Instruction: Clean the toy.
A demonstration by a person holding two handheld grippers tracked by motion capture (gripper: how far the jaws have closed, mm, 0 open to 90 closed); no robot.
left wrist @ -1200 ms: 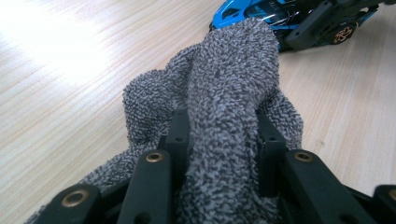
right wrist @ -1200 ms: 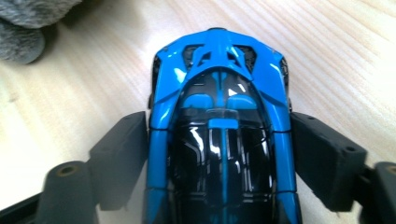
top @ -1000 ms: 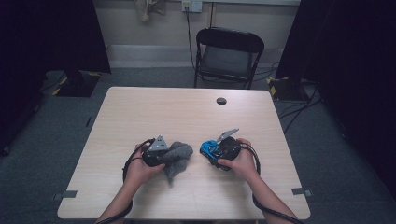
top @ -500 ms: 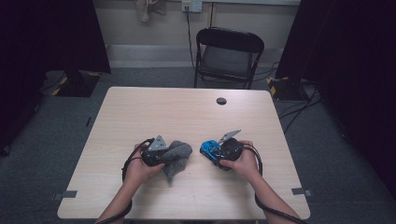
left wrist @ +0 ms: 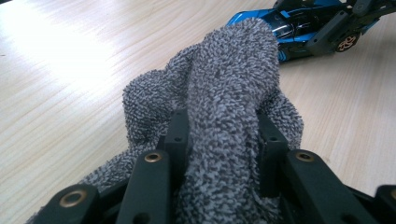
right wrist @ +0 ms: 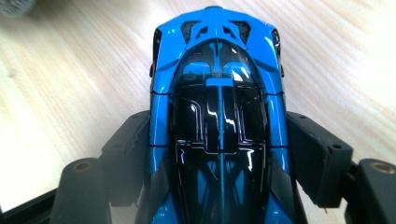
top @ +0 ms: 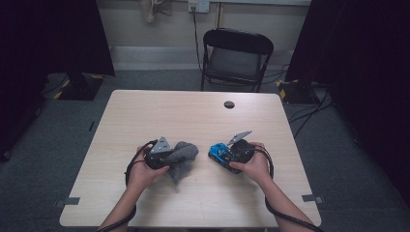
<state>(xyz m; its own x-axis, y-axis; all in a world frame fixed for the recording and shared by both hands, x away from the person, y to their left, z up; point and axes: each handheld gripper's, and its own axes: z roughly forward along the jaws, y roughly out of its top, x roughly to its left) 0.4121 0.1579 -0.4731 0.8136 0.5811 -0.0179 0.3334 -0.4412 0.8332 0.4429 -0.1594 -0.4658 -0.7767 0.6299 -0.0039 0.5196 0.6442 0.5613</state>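
Gold wheel (left wrist: 346,43) beside towel (left wrist: 224,107)

A: Where does the high view sit?

B: Above the table (top: 145,116), facing forward and down, far enough to take in the whole top.

A: And the left claw's camera?

B: It looks along the left claw (left wrist: 219,135), close on the cloth (left wrist: 224,107) between its jaws. Past the cloth lies the car (left wrist: 299,32).

A: The right one?

B: Close down over the right claw (right wrist: 219,140), the same car (right wrist: 217,116) between its jaws. All three views share the car.
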